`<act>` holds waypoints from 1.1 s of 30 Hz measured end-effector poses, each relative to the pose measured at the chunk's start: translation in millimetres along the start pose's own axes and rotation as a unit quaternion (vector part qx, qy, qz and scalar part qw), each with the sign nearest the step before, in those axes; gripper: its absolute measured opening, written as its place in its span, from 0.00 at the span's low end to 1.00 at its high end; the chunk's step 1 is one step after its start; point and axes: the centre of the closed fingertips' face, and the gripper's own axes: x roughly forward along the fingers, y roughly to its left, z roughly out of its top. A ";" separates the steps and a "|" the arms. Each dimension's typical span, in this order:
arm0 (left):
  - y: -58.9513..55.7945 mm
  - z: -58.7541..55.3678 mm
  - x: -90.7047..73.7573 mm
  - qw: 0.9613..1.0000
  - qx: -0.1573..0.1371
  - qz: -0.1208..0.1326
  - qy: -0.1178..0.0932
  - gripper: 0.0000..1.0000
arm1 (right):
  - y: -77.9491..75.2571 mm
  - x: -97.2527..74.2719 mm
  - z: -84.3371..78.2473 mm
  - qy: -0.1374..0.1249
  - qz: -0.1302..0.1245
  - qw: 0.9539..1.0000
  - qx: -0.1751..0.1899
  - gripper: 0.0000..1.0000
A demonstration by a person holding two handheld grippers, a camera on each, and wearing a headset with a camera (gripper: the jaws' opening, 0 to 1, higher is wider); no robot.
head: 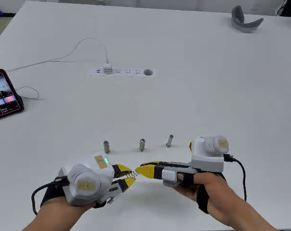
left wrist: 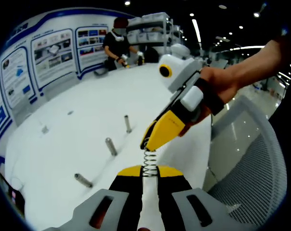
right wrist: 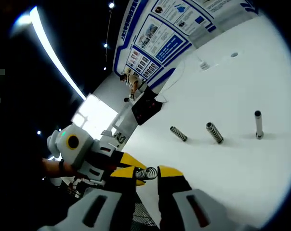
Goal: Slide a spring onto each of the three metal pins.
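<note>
- White bench (head: 208, 96) carries a power strip (head: 122, 72) on its far side and a tablet (head: 3, 98) at its left edge.
- Three pins stand in a row near the middle. The left pin (head: 106, 149) and middle pin (head: 142, 147) wear fitted springs (head: 142, 142), and the right pin (head: 170, 140) is bare.
- Nearer than the pins, the left hand-held gripper (head: 127, 177) is clamped narrow on one end of a loose spring (head: 132, 174).
- Facing it tip to tip, the right hand-held gripper (head: 141, 171) pinches the other end.
</note>
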 end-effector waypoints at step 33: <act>-8.9 33.6 4.9 0.997 -0.009 -0.064 -0.046 0.10 | 29.0 -23.0 18.7 0.152 -0.001 0.964 -0.218 0.12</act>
